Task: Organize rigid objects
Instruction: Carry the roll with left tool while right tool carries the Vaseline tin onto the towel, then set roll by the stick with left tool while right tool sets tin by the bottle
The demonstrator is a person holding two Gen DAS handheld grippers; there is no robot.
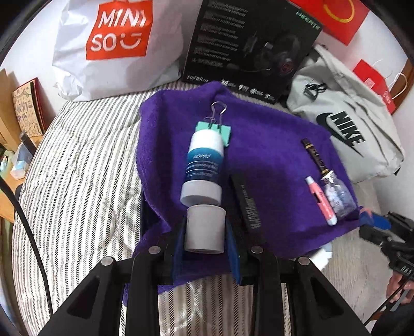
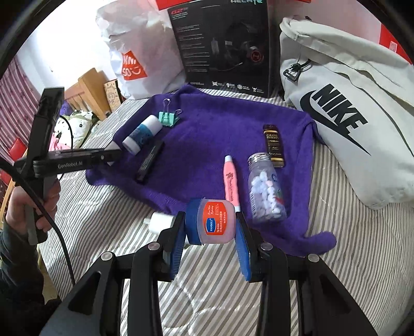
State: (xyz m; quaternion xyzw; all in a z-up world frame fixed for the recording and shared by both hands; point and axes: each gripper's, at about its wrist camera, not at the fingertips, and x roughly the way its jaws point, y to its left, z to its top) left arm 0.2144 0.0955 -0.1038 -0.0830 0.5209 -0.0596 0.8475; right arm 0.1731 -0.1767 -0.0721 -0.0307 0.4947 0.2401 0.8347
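Left wrist view only: left gripper (image 1: 204,232) with jaws clamped on white cylindrical cap (image 1: 205,227), held just below base of white-and-blue bottle (image 1: 203,165); bottle lying on purple towel (image 1: 271,134), far end resting over teal binder clip (image 1: 216,126). Right gripper (image 1: 383,227) only partly visible at right edge there, grip not readable from that view.

Right wrist view only: right gripper (image 2: 211,224) with jaws clamped on small lip balm jar (image 2: 213,222), blue lid, orange label, held over near edge of towel (image 2: 220,124). Left gripper (image 2: 77,160) seen from the side, hand (image 2: 28,206) on its handle. Small white object (image 2: 160,221) on bedcover beside right jaws, kind unclear.

Containers: clear pill bottle (image 2: 267,191) with silver cap lying on its side on towel, filled with white and pale tablets. Pink pen-shaped tube (image 2: 231,181) just beside it. Dark brown bottle with gold label (image 2: 274,146) lying behind pill bottle. Black flat stick (image 2: 150,161) near white-and-blue bottle (image 2: 141,135); binder clip (image 2: 169,117) at that bottle's far end.

Surface: bed with grey-and-white striped cover (image 2: 108,204), towel spread on it. Behind: white Miniso shopping bag (image 1: 108,44), black headset box (image 1: 248,44), grey Nike bag (image 2: 349,108), red paper bags (image 1: 341,18). Wooden furniture (image 2: 88,85) at left.
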